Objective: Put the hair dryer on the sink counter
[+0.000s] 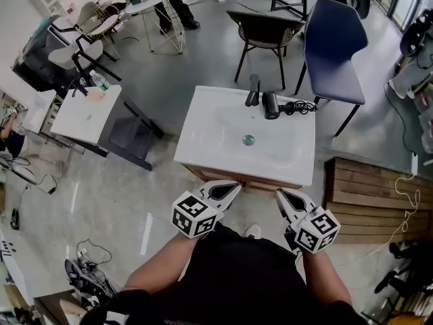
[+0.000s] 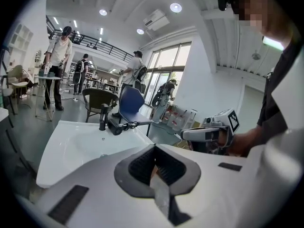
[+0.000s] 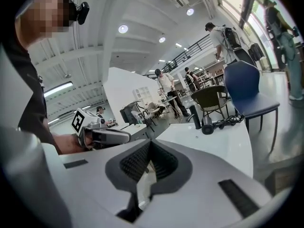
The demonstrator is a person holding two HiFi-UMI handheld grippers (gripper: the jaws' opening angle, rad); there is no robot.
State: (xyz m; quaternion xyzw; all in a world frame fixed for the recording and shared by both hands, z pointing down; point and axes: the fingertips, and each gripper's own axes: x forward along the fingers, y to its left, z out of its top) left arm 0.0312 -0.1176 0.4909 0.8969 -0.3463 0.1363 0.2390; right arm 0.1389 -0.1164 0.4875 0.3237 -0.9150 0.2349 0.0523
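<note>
Hair dryer on sink counter

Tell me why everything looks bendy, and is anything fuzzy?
Left gripper view: wide lens bends the room, corners go dark, the hair dryer looks small but clear. Right gripper view: same bending, ceiling lights glare. Head view: sharp, sink counter evenly lit.

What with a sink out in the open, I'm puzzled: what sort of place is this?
Likely an open workspace or studio, not a bathroom: the sink unit stands free on the floor beside a blue chair, with a round table and people beyond.
</note>
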